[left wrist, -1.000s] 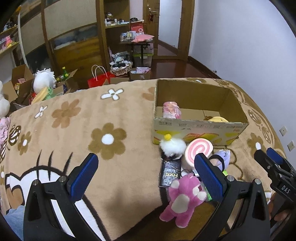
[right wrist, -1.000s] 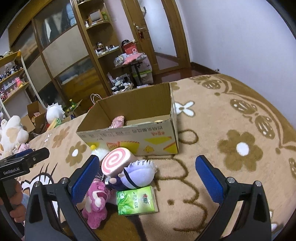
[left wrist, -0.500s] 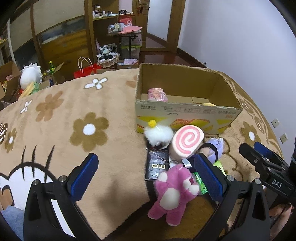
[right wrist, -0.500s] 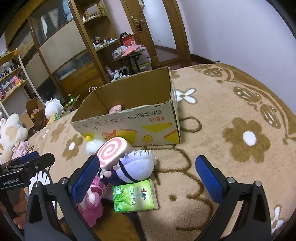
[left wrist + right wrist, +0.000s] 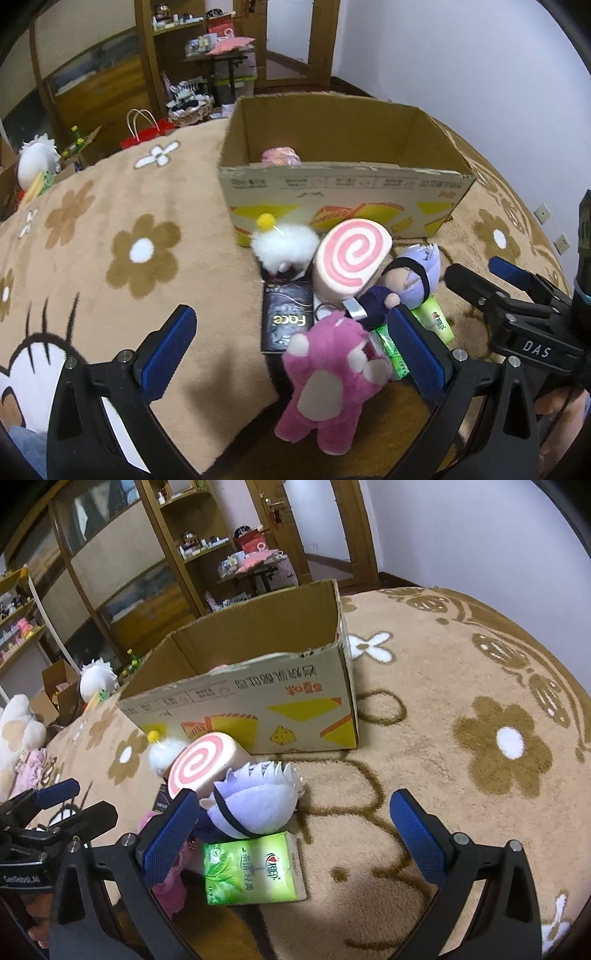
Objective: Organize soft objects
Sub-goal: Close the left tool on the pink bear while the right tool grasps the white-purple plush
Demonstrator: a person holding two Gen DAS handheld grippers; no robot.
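Both grippers are hovering wide open, holding nothing. The left gripper [image 5: 293, 352] is lining up on the pink plush bear [image 5: 328, 384] in the toy heap before the cardboard box [image 5: 343, 192]; next, I'd say, closing on it, then lifting boxward. The right gripper [image 5: 295, 834] is waiting above the green tissue pack [image 5: 253, 867].

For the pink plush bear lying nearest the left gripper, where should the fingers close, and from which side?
Probably across the pink plush bear's torso, coming from above with the open left gripper. It lies belly-up on the brown flowered blanket, its left flank clear. Its right side crowds the green tissue pack, so that finger needs care.
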